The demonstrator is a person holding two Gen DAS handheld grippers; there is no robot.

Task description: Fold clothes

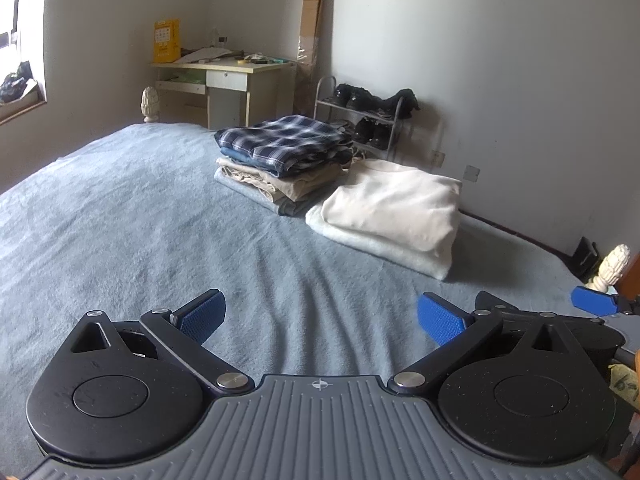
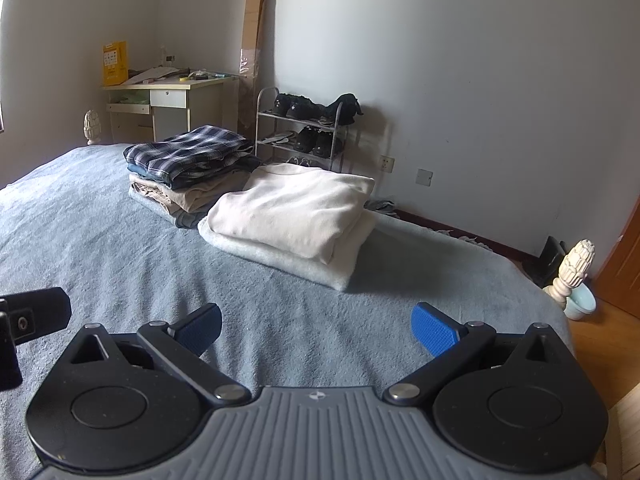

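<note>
With the left gripper (image 1: 320, 316) and right gripper (image 2: 316, 330) both spread and empty, a careless reach could topple the 2 folded stacks, plaid-topped pile (image 1: 280, 148) and cream fleece bundle (image 1: 392, 208).

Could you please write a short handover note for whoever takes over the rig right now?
Left claw: open, holding nothing, over the blue bedspread.
Right claw: open, holding nothing, beside the left one.
Clothes: a folded stack with the plaid shirt on top sits at the far side of the bed; the cream sweater lies folded on a pale towel right next to it.
Done: everything visible on the bed is folded.
Left: no unfolded garment shows in either view; check outside the frames before stopping.
</note>
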